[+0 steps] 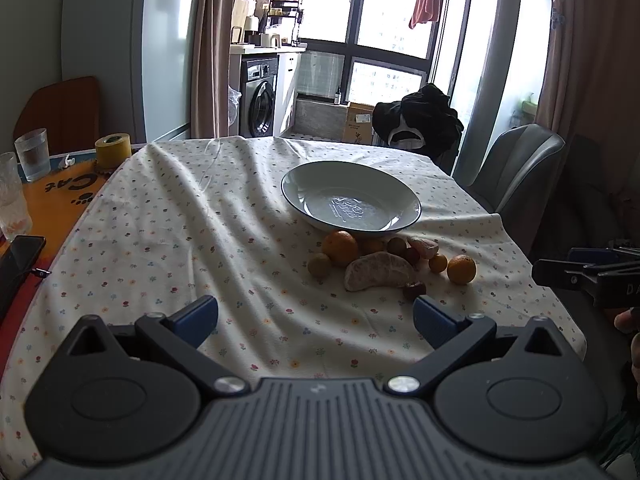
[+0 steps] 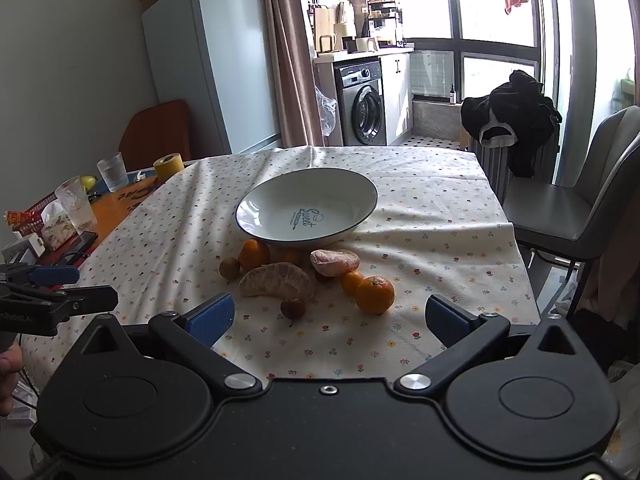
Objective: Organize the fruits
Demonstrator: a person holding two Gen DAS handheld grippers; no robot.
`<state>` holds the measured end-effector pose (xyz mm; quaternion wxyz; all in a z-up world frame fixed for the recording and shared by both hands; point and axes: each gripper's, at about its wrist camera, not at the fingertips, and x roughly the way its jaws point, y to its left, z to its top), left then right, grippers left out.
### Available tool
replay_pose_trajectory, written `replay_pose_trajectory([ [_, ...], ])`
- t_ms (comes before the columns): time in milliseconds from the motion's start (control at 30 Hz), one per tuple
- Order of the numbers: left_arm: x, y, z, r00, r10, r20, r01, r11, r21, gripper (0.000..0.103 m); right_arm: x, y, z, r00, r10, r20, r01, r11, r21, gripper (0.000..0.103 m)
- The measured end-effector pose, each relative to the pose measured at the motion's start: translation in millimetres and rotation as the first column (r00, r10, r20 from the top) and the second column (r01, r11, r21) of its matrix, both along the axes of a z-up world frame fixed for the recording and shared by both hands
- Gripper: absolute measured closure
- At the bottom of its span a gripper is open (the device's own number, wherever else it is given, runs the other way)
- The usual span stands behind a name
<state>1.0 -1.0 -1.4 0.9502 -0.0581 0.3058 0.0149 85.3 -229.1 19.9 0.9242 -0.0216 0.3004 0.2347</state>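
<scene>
I'm at the start: the bowl [image 2: 307,210] sits empty mid-table, fruit [image 2: 304,276] heaped against its near rim. Both my left gripper [image 1: 316,316] and right gripper [image 2: 327,316] hang released, holding nothing. Next I'd close on the nearest orange [image 2: 374,294], squarely.

A small orange fruit [image 2: 285,255] is hiding behind the peeled citrus half [image 2: 276,280] under the bowl [image 2: 256,216]; the bowl's print [image 1: 347,209] is glaring unreadable; the right claw [image 1: 560,276] is running off the frame edge.
</scene>
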Motion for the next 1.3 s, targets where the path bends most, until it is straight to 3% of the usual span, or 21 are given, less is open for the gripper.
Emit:
replay_pose_trajectory([
  [1300, -0.5, -3.1, 1.0, 1.000, -0.016, 0.006, 0.016, 1.000, -0.007, 0.000, -2.4, 1.7, 0.7, 1.000, 0.023, -0.006, -0.023, 1.000, -0.009, 0.000],
])
